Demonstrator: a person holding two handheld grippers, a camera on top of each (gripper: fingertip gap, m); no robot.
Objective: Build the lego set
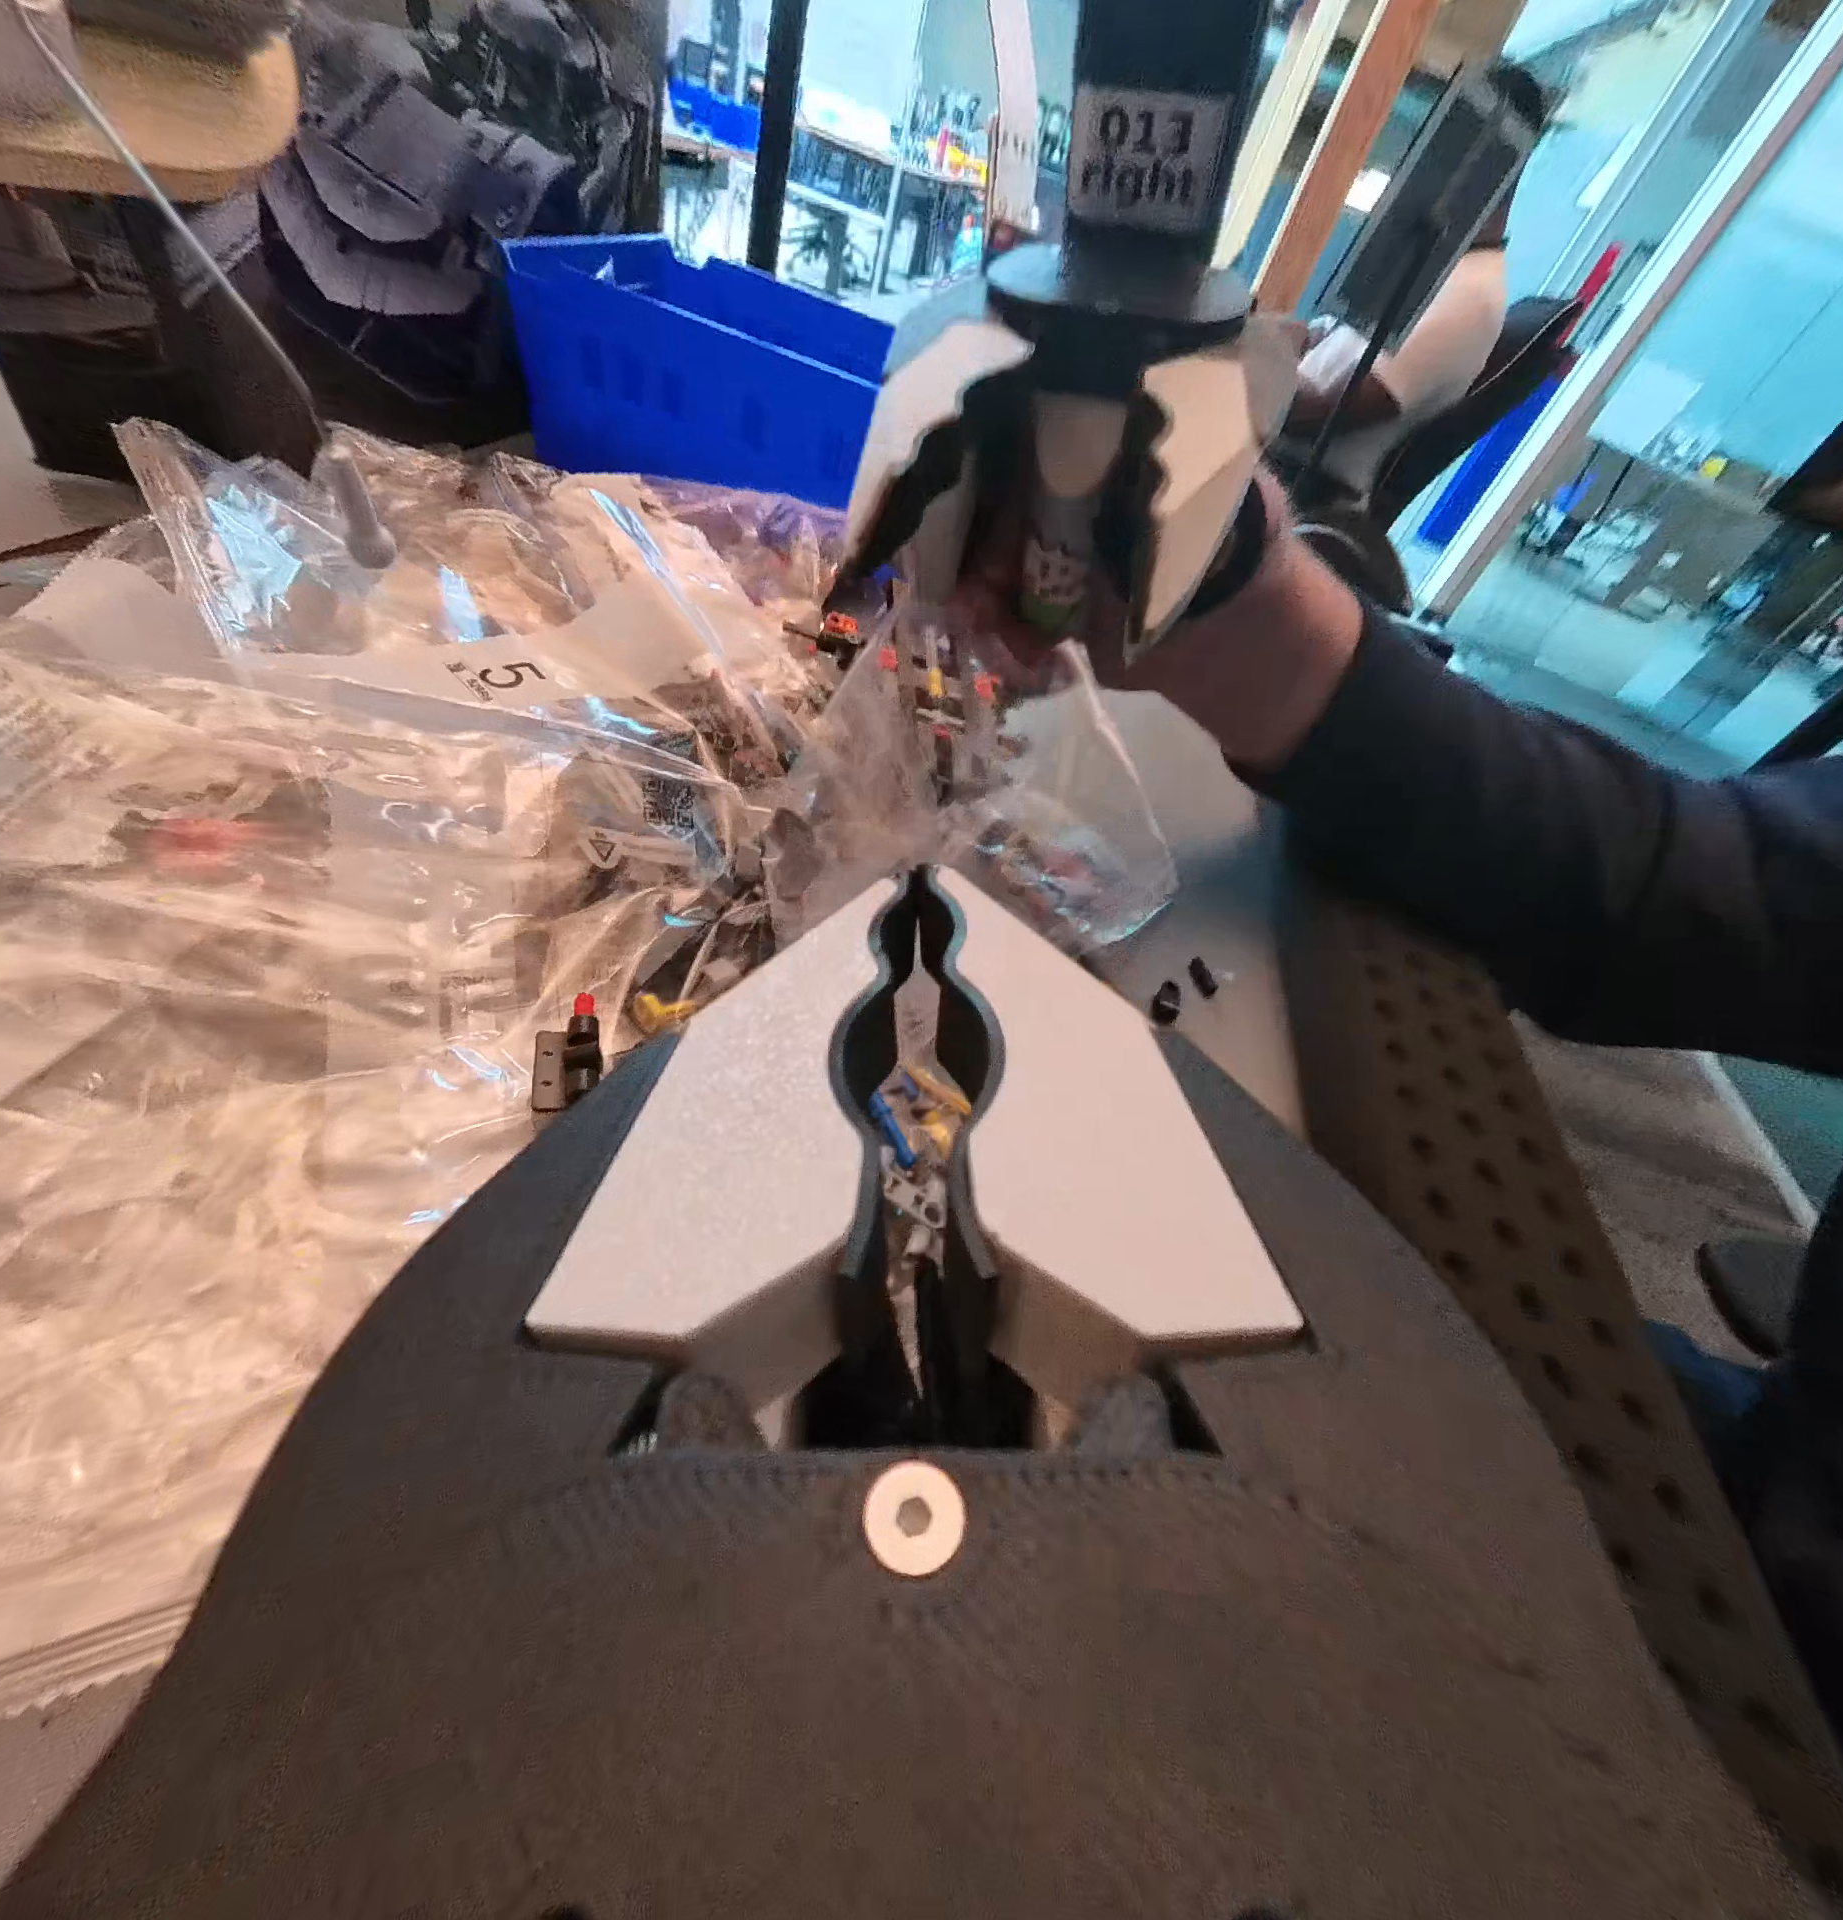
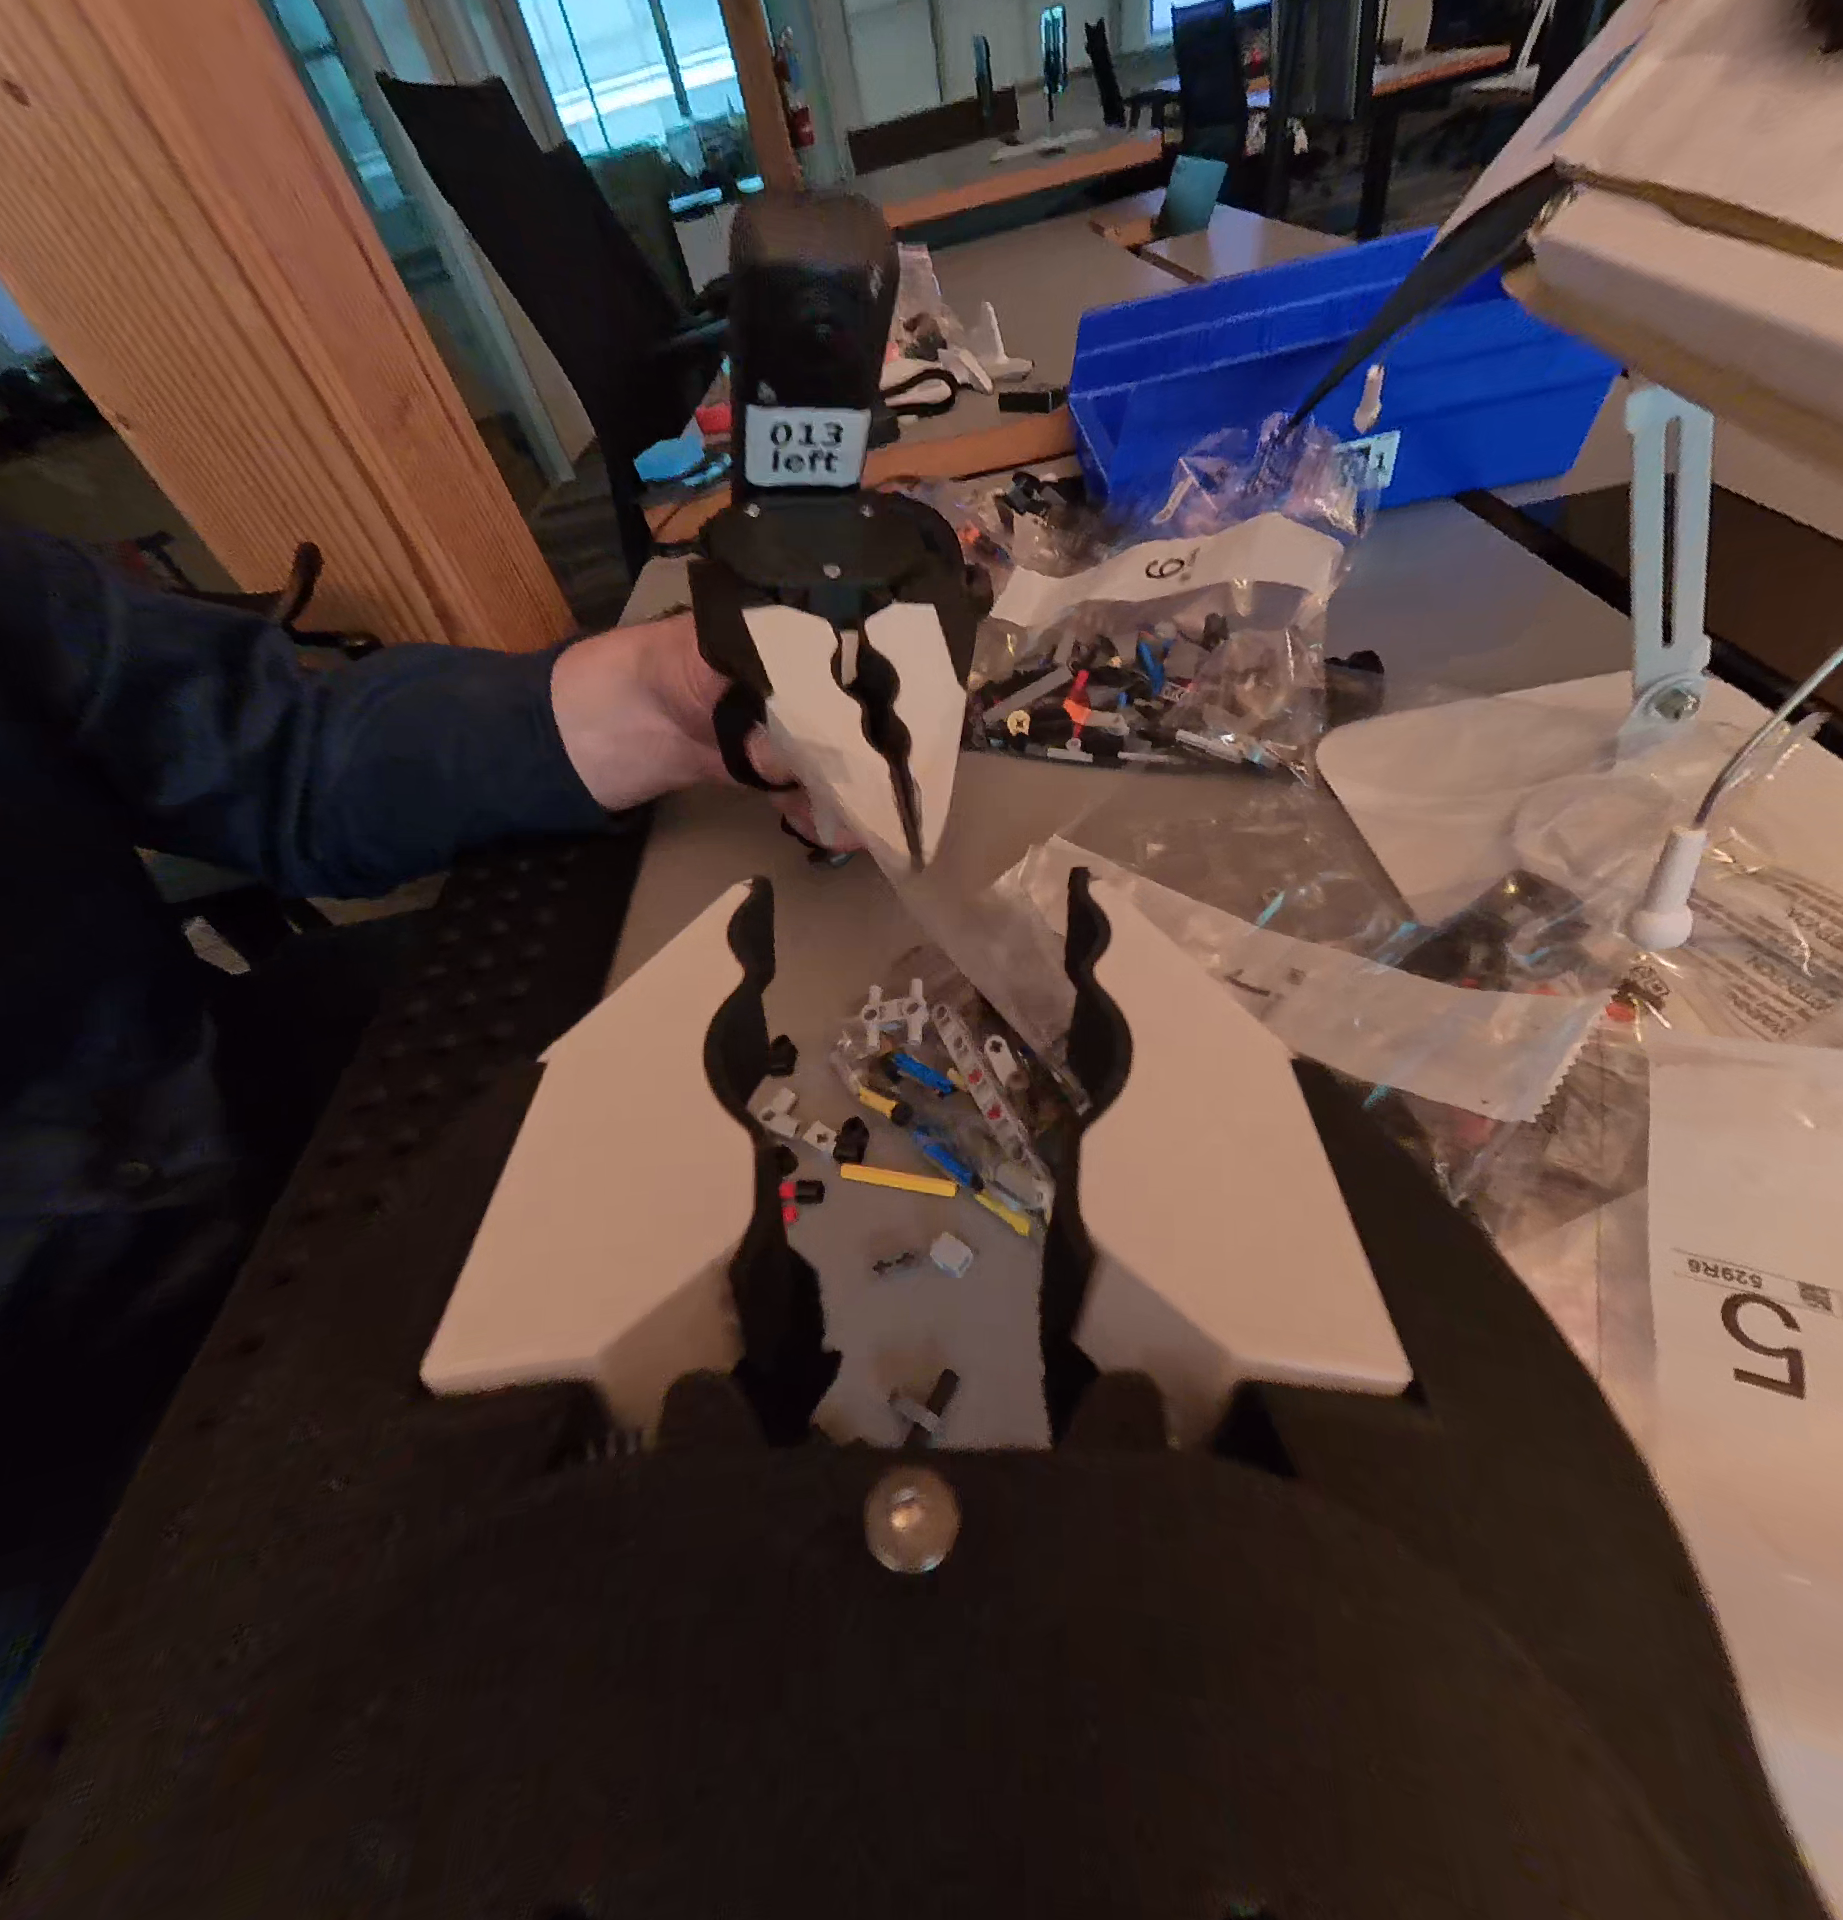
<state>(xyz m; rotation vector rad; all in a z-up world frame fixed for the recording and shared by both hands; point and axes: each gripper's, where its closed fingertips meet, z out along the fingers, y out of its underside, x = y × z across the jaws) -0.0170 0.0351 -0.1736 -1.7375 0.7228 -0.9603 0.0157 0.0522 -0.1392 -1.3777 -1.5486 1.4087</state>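
Note:
My left gripper (image 1: 917,883) is shut on the corner of a small clear bag (image 1: 875,774) and holds it up over the grey table (image 2: 875,1320). In the right wrist view the left gripper (image 2: 912,847) pinches the bag (image 2: 990,997), which hangs slanted with its mouth down. Small lego pieces (image 2: 938,1101) lie in the bag's low end and loose on the table: a yellow axle (image 2: 896,1179), a white brick (image 2: 951,1254), black pins (image 2: 849,1138). My right gripper (image 2: 919,894) is open and empty, above the pieces. It also shows in the left wrist view (image 1: 1005,603).
Several large clear numbered bags of pieces (image 1: 377,779) cover the table; one (image 2: 1156,665) lies beyond the left gripper. A blue bin (image 2: 1312,364) stands at the back. A white bracket stand (image 2: 1665,582) is to the right, a wooden post (image 2: 221,312) to the left. My right fingertips sit around 6 centimeters from my left ones. About 11 centimeters separates my left fingertips from the yellow axle (image 2: 896,1179). From either gripper's tips it is about 12 centimeters to the white brick (image 2: 951,1254).

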